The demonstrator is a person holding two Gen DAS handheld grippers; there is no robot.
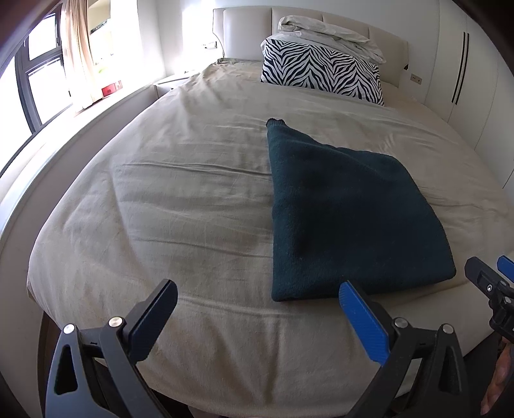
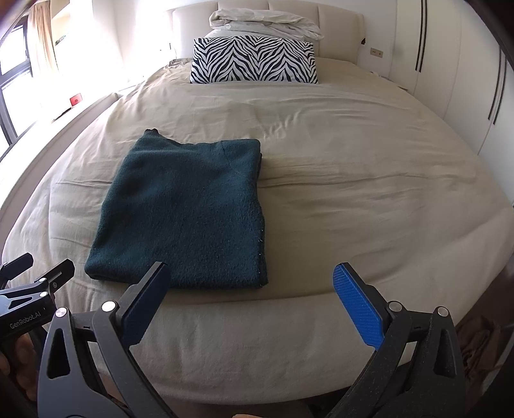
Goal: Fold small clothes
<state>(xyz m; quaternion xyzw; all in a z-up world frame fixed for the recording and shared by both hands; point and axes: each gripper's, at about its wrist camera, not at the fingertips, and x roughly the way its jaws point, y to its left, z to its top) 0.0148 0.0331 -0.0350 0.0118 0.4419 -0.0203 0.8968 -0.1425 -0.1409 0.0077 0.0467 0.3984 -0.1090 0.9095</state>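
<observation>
Fingers of left gripper (image 1: pixel 258 310) and right gripper (image 2: pixel 252 294) spread, empty, held short of sweater (image 2: pixel 183 212), folded flat at 11 o'clock on bed (image 2: pixel 353 193); likely regrasp pending.

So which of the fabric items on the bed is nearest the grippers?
The dark green folded garment, lying flat near the bed's foot; the zebra-print pillow and white bedding sit by the headboard.
</observation>
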